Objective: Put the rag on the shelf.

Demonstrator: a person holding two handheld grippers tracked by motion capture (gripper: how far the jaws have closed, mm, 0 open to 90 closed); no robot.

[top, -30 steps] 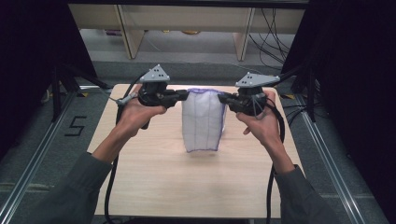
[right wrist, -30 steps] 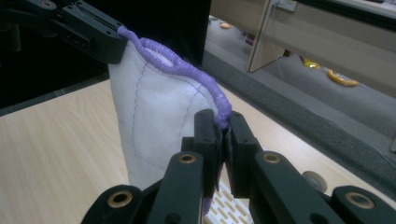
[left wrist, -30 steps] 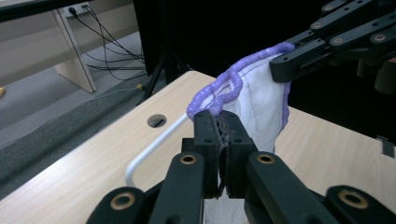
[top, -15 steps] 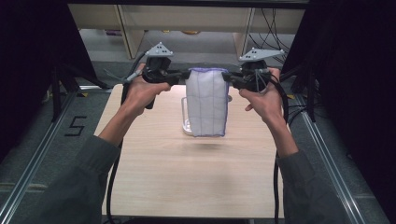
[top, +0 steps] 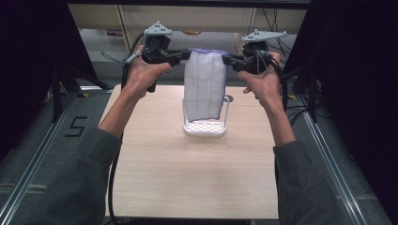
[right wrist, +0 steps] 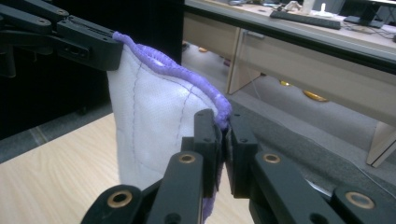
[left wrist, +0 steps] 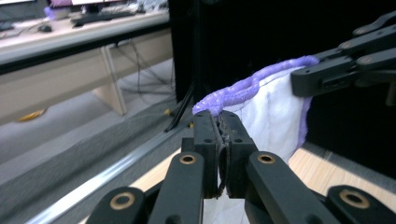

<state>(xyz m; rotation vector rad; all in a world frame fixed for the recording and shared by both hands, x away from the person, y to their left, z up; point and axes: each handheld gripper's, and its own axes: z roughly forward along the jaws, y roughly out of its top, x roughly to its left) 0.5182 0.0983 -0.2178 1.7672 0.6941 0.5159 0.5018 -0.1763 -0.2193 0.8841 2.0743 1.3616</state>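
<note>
A white mesh bag (top: 204,86) with a purple hem hangs in the air between my two grippers, above the far half of the table. My left gripper (top: 187,55) is shut on the hem's left end, and the purple rim (left wrist: 243,88) runs from its jaws. On the other side my right gripper (top: 226,59) is shut on the hem's right end (right wrist: 223,109). The bag's lower end hangs just over a white perforated rack (top: 205,126) standing on the table. In the left gripper view the right gripper (left wrist: 299,79) shows holding the far end; in the right gripper view the left gripper (right wrist: 112,44) does.
The wooden table (top: 187,183) has bare board in front of the rack. Metal rails (top: 28,173) run along both sides of it. A low shelf unit (top: 122,23) stands behind the table, with cables on the floor at right.
Both grippers have risen and moved away from me with the bag stretched between them. The bag has come up off the rack, which now shows beneath it.
</note>
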